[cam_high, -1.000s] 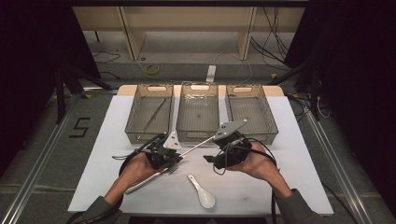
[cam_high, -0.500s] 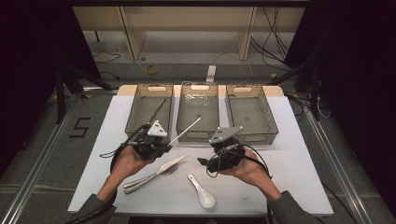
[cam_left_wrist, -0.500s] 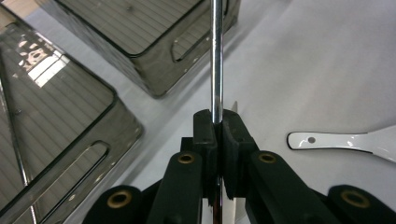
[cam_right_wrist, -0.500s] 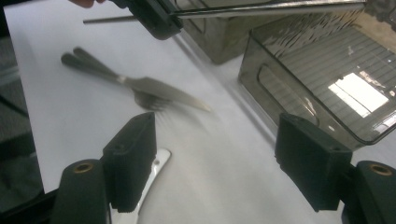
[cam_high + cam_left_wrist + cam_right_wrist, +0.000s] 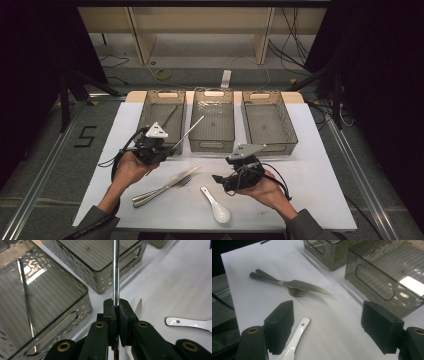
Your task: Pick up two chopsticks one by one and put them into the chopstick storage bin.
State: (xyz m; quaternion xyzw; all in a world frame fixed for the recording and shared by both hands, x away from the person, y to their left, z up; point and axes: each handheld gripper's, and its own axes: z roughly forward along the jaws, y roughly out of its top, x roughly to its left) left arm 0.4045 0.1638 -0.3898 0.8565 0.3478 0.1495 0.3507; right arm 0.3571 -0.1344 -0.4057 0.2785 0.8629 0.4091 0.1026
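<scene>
The work in hand was sorting cutlery from the white table [image 5: 310, 170] into three clear bins at its far edge. The left gripper [image 5: 165, 150] was clamped tight on a metal chopstick [image 5: 192, 128], which stuck out past the jaws toward the far right, its tip over the near-left corner of the middle bin [image 5: 213, 145]. In the left gripper view the pads met on the chopstick [image 5: 115, 270], with the left bin [image 5: 82, 302] just to the left; a matching chopstick [image 5: 25, 297] already lay inside it. I judged this to be the carry step, so the next move called for swinging the held stick left over that bin, lowering it and letting go.

The right gripper [image 5: 220, 179] hovered low at the near right, jaws spread wide and holding nothing; they had just been opening, with nothing gripped between them. In the right gripper view the handle of the white ceramic spoon [image 5: 297, 333] lay by the left jaw, so that looked like its next pick. A knife [image 5: 172, 184] and fork [image 5: 162, 189] lay crossed between the hands.

Compared with a second earlier, the left hand had moved left and away toward the bins, taking the chopstick with it. The right hand had come down toward the spoon.
</scene>
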